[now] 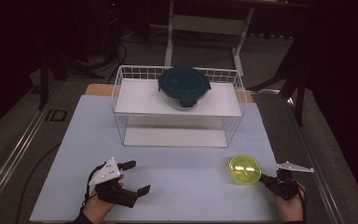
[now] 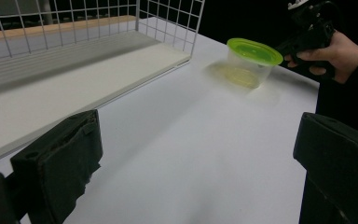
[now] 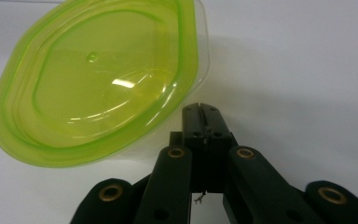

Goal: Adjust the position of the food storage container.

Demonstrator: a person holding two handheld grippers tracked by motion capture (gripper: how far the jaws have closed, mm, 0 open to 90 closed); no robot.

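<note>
A clear tub with a lime-green lid (image 1: 244, 170) is at the front right of the white table, also in the left gripper view (image 2: 253, 53). My right gripper (image 1: 262, 177) is shut, with its tips pinched on the right edge of the lid (image 3: 98, 79). Close up, the right gripper's (image 3: 200, 111) jaws are pressed together at the rim, and the tub looks tilted. My left gripper (image 1: 136, 177) rests at the front left, open with nothing between its jaws. It (image 2: 198, 140) points across the bare table toward the tub.
A white wire rack (image 1: 121, 84) with two shelves stands at the back middle, its lower shelf (image 2: 74, 79) near my left gripper. A round glass container with a dark teal lid (image 1: 184, 84) sits on its top shelf. The table edge (image 1: 279, 154) runs close by on the right.
</note>
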